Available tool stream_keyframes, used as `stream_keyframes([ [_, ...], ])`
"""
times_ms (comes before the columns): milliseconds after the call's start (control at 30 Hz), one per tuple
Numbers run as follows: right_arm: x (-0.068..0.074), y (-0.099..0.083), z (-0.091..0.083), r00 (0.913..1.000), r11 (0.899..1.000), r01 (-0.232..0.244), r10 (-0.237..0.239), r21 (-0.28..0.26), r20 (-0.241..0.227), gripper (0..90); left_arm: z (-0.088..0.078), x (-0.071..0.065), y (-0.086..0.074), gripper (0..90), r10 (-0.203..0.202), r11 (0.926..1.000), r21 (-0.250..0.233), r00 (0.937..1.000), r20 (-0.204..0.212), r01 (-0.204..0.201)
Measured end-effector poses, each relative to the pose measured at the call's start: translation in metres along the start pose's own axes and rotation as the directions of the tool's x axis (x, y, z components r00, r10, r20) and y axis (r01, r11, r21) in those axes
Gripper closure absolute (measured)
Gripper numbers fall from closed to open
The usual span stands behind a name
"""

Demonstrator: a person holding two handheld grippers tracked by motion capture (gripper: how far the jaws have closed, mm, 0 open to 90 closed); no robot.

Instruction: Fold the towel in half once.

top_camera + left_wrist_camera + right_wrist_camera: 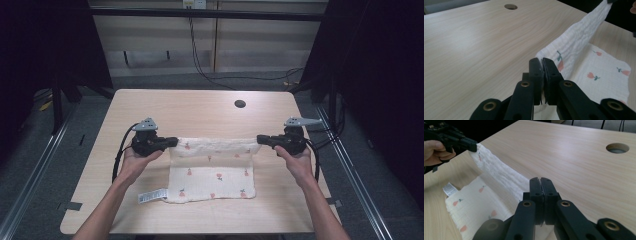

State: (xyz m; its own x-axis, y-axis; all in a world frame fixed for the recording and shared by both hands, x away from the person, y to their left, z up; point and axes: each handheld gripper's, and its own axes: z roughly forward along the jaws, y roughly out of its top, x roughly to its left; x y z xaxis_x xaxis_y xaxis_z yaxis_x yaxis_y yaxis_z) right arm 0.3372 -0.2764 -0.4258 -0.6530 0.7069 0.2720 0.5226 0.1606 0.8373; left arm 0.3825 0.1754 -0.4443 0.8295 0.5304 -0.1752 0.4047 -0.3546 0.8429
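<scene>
Crinkled matt cotton cloth (212,172); smooth pale wood-grain table (200,107).

The left gripper (543,62) has its two black fingers (535,75) pressed together on a corner of a white cloth (579,47) printed with small red flowers. From the pinched corner the cloth's raised edge runs taut toward the upper right corner of the view, where its far end meets a dark object at the frame's edge. The rest of the cloth lies flat on the pale wooden table (474,45). A round hole (511,6) sits in the table near its far edge.
</scene>
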Motion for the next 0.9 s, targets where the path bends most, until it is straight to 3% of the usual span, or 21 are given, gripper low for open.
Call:
stream_keyframes([
  [233,0.003,-0.012,0.001,0.9998,1.000,-0.008,0.008,0.007,-0.016,88.5,0.000,-0.003,-0.009,86.5,-0.002,1.0000,-0.001,1.0000,0.006,0.002],
  [300,0.006,-0.014,0.000,1.0000,1.000,0.004,-0.004,0.021,-0.002,88.5,-0.002,-0.005,-0.011,86.5,-0.005,1.0000,-0.006,0.9999,0.010,0.005],
  [567,0.019,-0.016,-0.009,0.9995,0.999,0.030,-0.031,0.031,0.000,88.5,-0.018,-0.025,-0.014,86.5,0.055,0.9985,0.007,0.9982,0.025,-0.055],
  [700,0.025,-0.018,-0.013,0.9991,0.998,0.041,-0.041,0.040,0.011,88.4,-0.024,-0.027,-0.018,86.5,0.044,0.9988,0.021,0.9988,0.024,-0.044],
  [767,0.028,-0.020,-0.014,0.9990,0.998,0.043,-0.043,0.041,0.006,88.5,-0.026,-0.028,-0.020,86.5,0.026,0.9994,0.023,0.9985,0.048,-0.027],
  [900,0.032,-0.027,-0.015,0.9988,0.997,0.049,-0.049,0.051,0.000,88.4,-0.027,-0.034,-0.026,86.4,0.032,0.9986,0.040,0.9978,0.058,-0.034],
])
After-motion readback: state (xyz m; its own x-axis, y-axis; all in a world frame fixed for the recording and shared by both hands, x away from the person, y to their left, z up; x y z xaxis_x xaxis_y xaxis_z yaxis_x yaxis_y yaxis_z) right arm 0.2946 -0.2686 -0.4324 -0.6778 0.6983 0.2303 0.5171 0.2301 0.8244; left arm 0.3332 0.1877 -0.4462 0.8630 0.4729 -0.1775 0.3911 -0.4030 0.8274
